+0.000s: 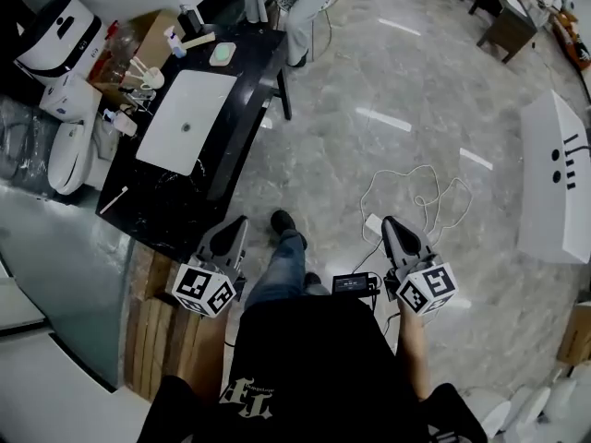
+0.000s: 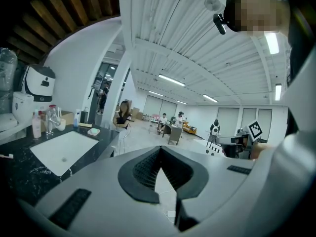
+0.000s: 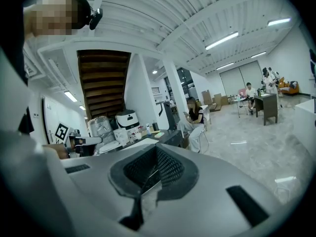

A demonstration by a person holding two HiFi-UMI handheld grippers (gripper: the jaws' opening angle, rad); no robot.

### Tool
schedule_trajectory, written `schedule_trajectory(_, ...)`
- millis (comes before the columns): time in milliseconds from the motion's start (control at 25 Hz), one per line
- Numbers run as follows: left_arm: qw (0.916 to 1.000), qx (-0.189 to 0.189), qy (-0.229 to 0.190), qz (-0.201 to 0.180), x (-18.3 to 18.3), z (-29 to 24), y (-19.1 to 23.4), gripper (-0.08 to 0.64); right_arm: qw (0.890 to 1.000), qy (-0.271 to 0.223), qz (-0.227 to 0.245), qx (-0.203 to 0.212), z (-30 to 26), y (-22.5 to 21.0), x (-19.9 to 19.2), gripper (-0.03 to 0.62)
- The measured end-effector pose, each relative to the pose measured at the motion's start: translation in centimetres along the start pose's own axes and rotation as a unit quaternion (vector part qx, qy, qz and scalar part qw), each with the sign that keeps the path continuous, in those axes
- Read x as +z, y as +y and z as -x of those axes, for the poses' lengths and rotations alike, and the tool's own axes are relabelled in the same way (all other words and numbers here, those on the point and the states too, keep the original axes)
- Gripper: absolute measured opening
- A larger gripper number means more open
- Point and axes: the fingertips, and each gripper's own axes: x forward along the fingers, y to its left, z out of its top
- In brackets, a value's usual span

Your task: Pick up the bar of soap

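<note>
- Though aimed out over open floor, shut tight on nothing: right gripper [image 3: 156,153], pads pressed together.
- Likewise closed and empty at the left gripper [image 2: 159,151], tips meeting, with only a sliver of floor visible behind them.
- Held side by side in the head view: left gripper [image 1: 242,221] just beside the near end of the black counter [image 1: 249,100], right gripper [image 1: 389,221] well apart from it, above grey tile.
- Between the two, a jeans leg ending in a dark shoe [image 1: 283,221]; near the right tip, a white cable [image 1: 416,187] looped on the floor.
- Far along the counter, past the white sink [image 1: 185,123]: bar of soap [image 1: 222,54], pale green, lying near the far end, well away from both grippers.
- Beyond that end, a seated person [image 1: 294,7].
</note>
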Motion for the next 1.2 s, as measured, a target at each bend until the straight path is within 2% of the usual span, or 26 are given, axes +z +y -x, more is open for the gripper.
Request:
schedule_trajectory(320,0.9995,-0.025,0.009,0.017,2.3,-8.6,6.0,0.008,1.0,0.018,-0.005,-0.019,-8.9,-4.1,3.1,0.007)
schedule_trajectory(720,0.9987,-0.043,0.012,0.025,6.9,-17.5,16.1,0.009,0.999,0.038,0.001,-0.008,-23.6,-5.7,8.0,0.006)
schedule_trajectory(880,0.9988,-0.038,0.008,0.028,7.9,-19.5,19.1,0.009,0.999,0.039,0.007,0.002,-28.0,-5.8,9.3,0.006)
schedule_trajectory(1200,0.9991,-0.01,0.008,0.039,7.9,-21.3,23.1,0.009,0.998,0.058,0.005,0.026,-34.0,-6.7,9.2,0.006)
